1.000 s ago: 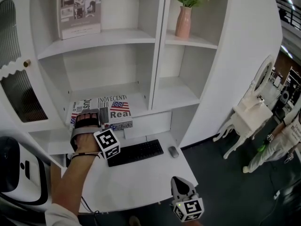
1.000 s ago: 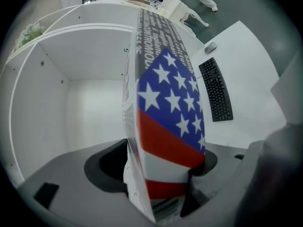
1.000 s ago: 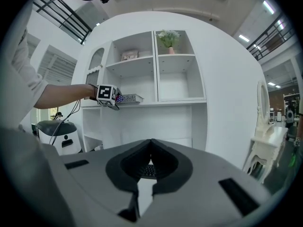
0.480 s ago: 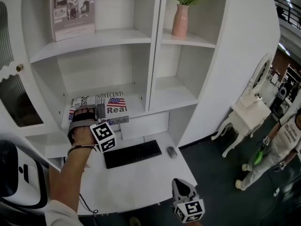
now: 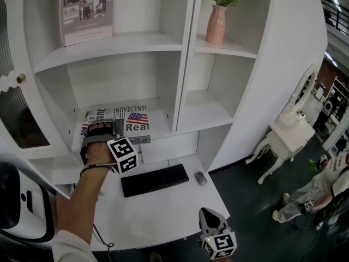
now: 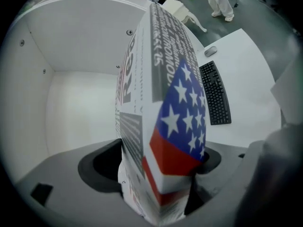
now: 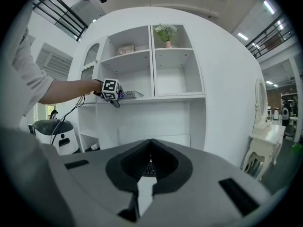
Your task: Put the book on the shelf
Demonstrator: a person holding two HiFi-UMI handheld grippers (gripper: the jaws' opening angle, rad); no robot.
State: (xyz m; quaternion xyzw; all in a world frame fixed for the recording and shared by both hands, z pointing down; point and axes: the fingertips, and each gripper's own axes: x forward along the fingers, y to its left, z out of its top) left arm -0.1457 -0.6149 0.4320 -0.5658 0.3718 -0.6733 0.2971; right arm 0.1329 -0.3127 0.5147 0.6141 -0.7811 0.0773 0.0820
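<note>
White shelf (image 5: 163, 116) bears the book (image 5: 128, 123), its near end between the opening jaws of my left gripper (image 5: 101, 131). Well off, my right gripper (image 7: 150, 161) sits closed.

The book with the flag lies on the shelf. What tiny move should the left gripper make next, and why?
Probably pull the left gripper straight back, off the book. The book already lies flat on the shelf, and the jaws are opening around its near edge, so nothing more seems to need holding.
</note>
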